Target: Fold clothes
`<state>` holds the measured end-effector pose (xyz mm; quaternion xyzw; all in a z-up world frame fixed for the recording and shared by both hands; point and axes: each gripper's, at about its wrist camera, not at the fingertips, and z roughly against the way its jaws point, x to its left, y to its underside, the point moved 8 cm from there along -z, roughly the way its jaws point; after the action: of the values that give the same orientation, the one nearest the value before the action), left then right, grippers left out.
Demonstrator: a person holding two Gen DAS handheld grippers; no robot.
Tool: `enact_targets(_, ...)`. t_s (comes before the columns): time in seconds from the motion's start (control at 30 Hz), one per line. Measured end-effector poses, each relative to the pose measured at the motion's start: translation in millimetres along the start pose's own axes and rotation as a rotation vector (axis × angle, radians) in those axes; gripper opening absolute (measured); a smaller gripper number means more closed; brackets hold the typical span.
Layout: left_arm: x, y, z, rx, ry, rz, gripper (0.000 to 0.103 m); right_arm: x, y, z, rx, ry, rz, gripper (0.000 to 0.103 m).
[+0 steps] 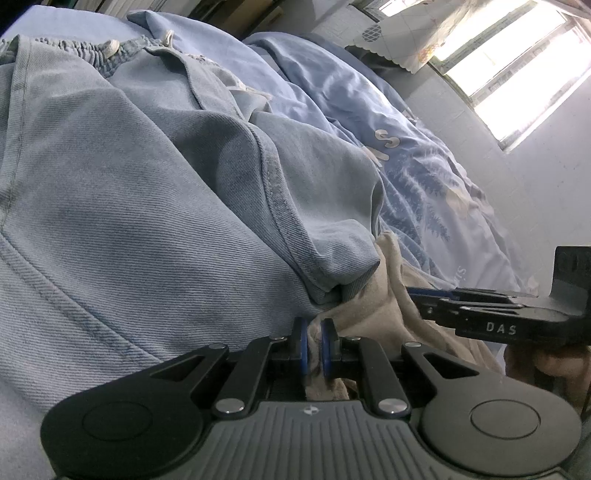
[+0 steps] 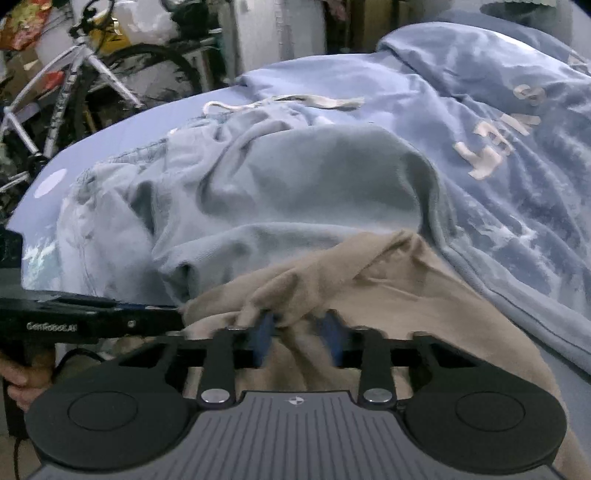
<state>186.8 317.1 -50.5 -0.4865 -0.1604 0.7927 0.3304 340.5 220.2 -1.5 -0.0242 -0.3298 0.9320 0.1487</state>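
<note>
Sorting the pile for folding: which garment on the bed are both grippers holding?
The beige garment, nearest the person; the light-blue denim piece lies untouched behind it.

A big blue blanket (image 2: 509,206) lies crumpled on the bed (image 2: 122,133), along its right side in the right wrist view. It has pale letters (image 2: 491,151) and white tree shapes printed on it. The bed has a smooth blue sheet. Past the far left edge of the bed stands a bike (image 2: 70,85) with a white frame and a black wheel. In the left wrist view, a bright window (image 1: 517,70) glows on the wall beyond the bed, with a pale curtain (image 1: 410,33) hanging next to it.
</note>
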Motion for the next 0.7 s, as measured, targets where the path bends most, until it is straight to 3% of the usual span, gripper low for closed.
enact_targets(0.1,-2,3,1,-0.005,-0.003,0.002,0.008,4,-1,2,0.008,0.037,0.052,0.002)
enact_targets(0.27,-3,2,2,-0.010,0.004,0.013,0.008,-14,-11,21,-0.025,0.220,0.075,0.001)
enact_targets(0.37,-6,1,3,-0.020,0.002,0.005,0.008,-33,-15,29,-0.020,0.372,0.092,0.000)
enact_targets(0.43,-8,1,4,-0.026,-0.005,-0.005,0.008,-45,-17,30,-0.026,0.552,0.128,0.000)
enact_targets(0.53,-8,2,6,-0.027,-0.006,-0.002,0.008,-60,-18,35,-0.056,0.577,0.013,0.000)
enact_targets(0.6,-8,1,5,-0.027,-0.005,0.001,0.008,-56,-16,45,-0.089,0.458,-0.053,0.002)
enact_targets(0.7,-7,-1,4,-0.026,-0.003,0.008,0.008,-49,2,64,-0.058,0.373,-0.050,0.004)
